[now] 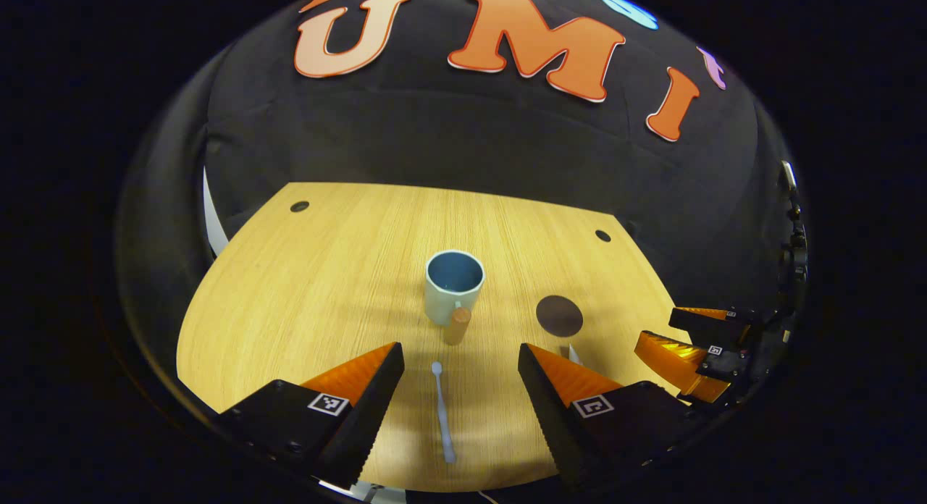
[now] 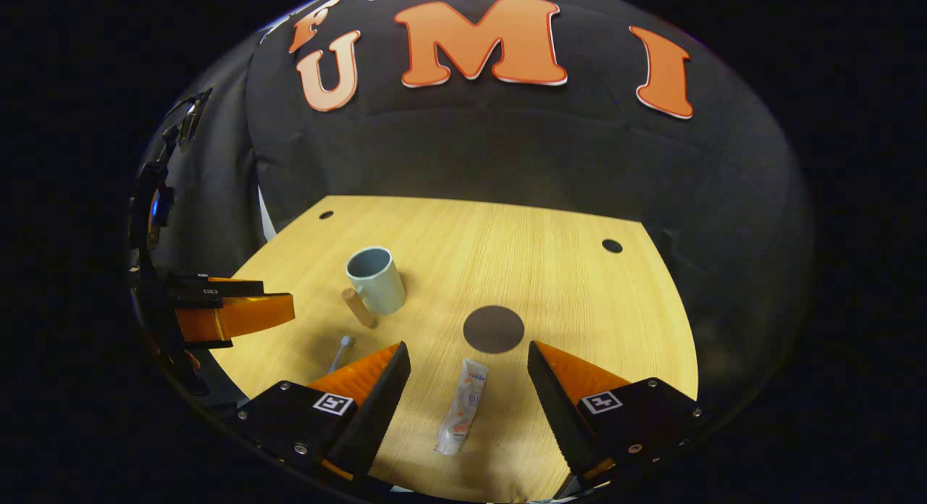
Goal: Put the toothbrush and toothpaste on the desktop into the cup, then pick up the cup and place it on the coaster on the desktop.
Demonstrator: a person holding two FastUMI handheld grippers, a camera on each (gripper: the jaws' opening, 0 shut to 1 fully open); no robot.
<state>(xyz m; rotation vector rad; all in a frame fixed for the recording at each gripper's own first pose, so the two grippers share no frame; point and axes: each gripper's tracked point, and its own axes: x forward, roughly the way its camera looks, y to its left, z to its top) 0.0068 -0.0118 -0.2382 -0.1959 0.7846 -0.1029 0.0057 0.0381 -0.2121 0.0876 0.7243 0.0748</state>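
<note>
While both grippers hover with fingers spread, the left gripper [image 1: 460,359] frames the toothbrush [image 1: 442,410] lying flat on the wooden counter [image 1: 304,272], and the right gripper [image 2: 468,355] frames the toothpaste tube [image 2: 463,406]. Farther back, the mug [image 1: 453,285] stands upright with its wooden handle [image 1: 458,324] facing the grippers; the dark round coaster [image 2: 493,329] lies apart, to its right.

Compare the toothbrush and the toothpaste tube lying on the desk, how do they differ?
The toothbrush is a thin pale stick; the toothpaste tube is wider, flat and printed. The toothbrush lies between the open fingers of the left gripper, the toothpaste tube between those of the right gripper. The tube lies nearer the dark round coaster. Both lie flat on the desk, outside the cup, ungrasped.
</note>
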